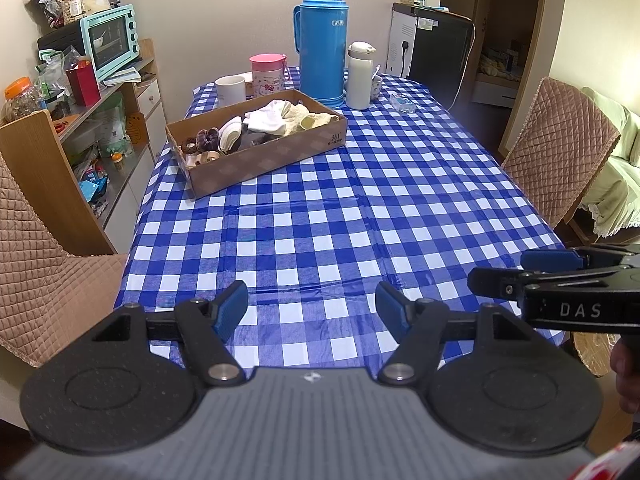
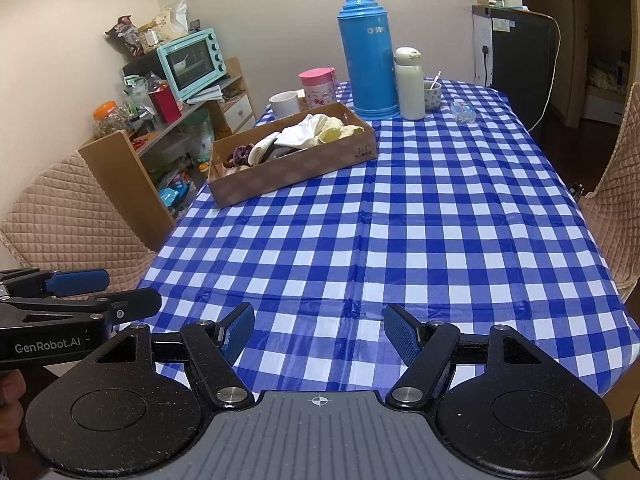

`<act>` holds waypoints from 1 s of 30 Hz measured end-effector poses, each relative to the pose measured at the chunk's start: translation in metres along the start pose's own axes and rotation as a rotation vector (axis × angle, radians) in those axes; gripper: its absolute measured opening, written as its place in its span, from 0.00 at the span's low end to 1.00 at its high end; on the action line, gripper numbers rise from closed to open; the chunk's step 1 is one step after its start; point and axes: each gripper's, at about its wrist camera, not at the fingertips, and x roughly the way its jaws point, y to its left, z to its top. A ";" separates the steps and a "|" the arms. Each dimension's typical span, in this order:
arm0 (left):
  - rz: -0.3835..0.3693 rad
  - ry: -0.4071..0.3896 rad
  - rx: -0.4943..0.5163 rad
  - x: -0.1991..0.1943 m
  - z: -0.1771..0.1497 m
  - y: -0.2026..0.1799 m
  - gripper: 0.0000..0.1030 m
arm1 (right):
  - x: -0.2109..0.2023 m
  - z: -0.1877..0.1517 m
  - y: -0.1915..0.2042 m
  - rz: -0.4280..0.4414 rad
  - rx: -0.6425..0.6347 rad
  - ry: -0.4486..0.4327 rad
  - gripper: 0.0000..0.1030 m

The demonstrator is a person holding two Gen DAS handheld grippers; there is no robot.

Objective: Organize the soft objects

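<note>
While both grippers, left (image 1: 311, 307) and right (image 2: 319, 330), hover spread wide and holding nothing over the table's (image 2: 440, 220) near edge, the soft things sit in a box (image 1: 256, 160) toward the far-left corner.

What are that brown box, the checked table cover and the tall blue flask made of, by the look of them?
The brown box looks like matte cardboard: thin walls and a raw-edged rim. The checked table cover seems to be thin plastic sheet, glossy along its fold creases, though coated cloth is possible. The tall blue flask looks like smooth moulded plastic with a soft sheen; painted metal cannot be ruled out.
</note>
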 end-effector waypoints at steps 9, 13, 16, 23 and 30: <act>0.000 0.000 0.000 0.000 0.000 0.000 0.66 | 0.001 0.001 -0.001 0.002 -0.001 0.001 0.69; 0.000 0.000 0.000 0.001 0.000 -0.001 0.66 | 0.001 0.000 -0.002 0.001 0.001 0.000 0.69; 0.002 0.000 0.001 0.001 0.000 -0.001 0.66 | 0.001 0.001 -0.002 0.001 0.001 0.001 0.69; 0.002 0.000 0.001 0.001 0.001 -0.001 0.66 | 0.001 0.001 -0.002 0.001 0.000 0.001 0.69; 0.002 0.000 0.001 0.001 0.001 -0.002 0.66 | 0.002 0.001 -0.003 0.000 0.001 0.004 0.69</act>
